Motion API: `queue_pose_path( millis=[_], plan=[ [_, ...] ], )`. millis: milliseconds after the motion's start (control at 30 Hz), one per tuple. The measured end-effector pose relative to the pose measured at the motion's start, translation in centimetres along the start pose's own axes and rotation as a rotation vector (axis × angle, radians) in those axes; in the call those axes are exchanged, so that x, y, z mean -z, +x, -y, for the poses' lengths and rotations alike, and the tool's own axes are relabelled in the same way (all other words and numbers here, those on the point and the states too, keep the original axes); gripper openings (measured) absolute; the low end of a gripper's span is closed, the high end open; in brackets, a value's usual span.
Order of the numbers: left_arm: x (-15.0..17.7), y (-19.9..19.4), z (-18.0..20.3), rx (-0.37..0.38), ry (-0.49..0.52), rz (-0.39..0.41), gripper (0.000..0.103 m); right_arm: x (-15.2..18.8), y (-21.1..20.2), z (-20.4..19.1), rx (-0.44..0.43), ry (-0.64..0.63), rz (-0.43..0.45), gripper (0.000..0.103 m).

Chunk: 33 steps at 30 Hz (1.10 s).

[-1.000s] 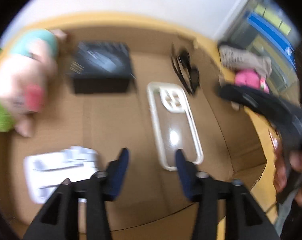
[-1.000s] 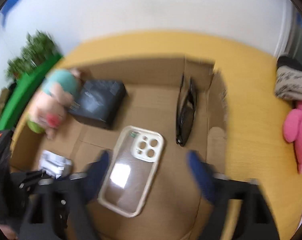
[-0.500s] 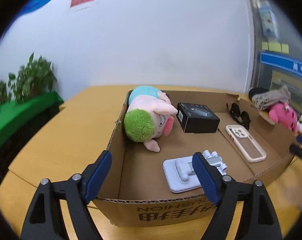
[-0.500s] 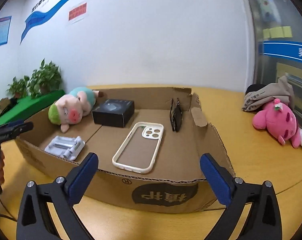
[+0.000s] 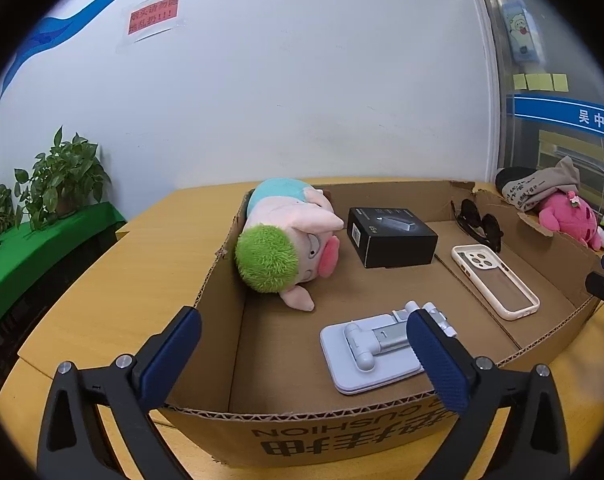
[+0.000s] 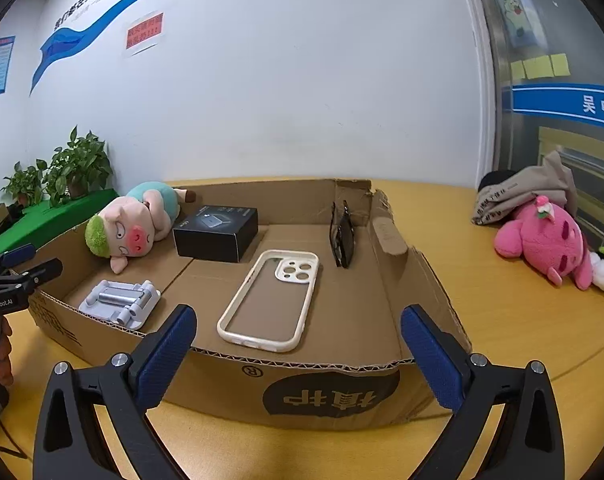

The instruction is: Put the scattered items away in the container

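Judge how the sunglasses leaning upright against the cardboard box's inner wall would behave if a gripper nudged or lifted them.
The sunglasses lean on edge against the box wall, so a nudge would probably tip them flat. Their thin frame and glossy dark lenses look light, possibly slippery and scratch-prone.

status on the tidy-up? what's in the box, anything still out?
Done: pig plush, black box, sunglasses, phone case and phone stand all lie inside the cardboard box.

In hand: nothing. Left gripper is opening, right gripper is open, both empty, outside the near wall.

Left: possibly the pink plush and grey bag on the table.
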<state>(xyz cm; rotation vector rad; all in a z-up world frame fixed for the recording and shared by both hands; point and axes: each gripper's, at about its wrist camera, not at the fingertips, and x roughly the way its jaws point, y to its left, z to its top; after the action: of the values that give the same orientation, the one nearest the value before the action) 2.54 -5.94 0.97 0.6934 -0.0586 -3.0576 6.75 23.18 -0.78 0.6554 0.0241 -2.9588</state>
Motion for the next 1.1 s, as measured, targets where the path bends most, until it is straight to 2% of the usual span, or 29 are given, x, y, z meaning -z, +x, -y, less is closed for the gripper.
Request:
queue_pose_path(
  millis=[300,600,867,1100],
  plan=[
    [0.0,0.4,-1.0,0.019,0.004,-0.001,0.103,0.7,-1.9,-1.4,0.055,0.023,-0.018,0.103],
    [-0.2,0.7,-1.2,0.007,0.000,0.001,0.103,0.2,-1.8,-1.8,0.072,0.022,0.011,0.103],
    [-0.1,0.3,0.2,-0.073,-0.028,0.003,0.102,0.7,-1.9,-1.9,0.073,0.023,0.014,0.103],
    [0.1,-0.3,1.1,-0.077,-0.022,0.000,0.102,0.8,-1.9,-1.8,0.064,0.016,0.012,0.103]
  ],
)
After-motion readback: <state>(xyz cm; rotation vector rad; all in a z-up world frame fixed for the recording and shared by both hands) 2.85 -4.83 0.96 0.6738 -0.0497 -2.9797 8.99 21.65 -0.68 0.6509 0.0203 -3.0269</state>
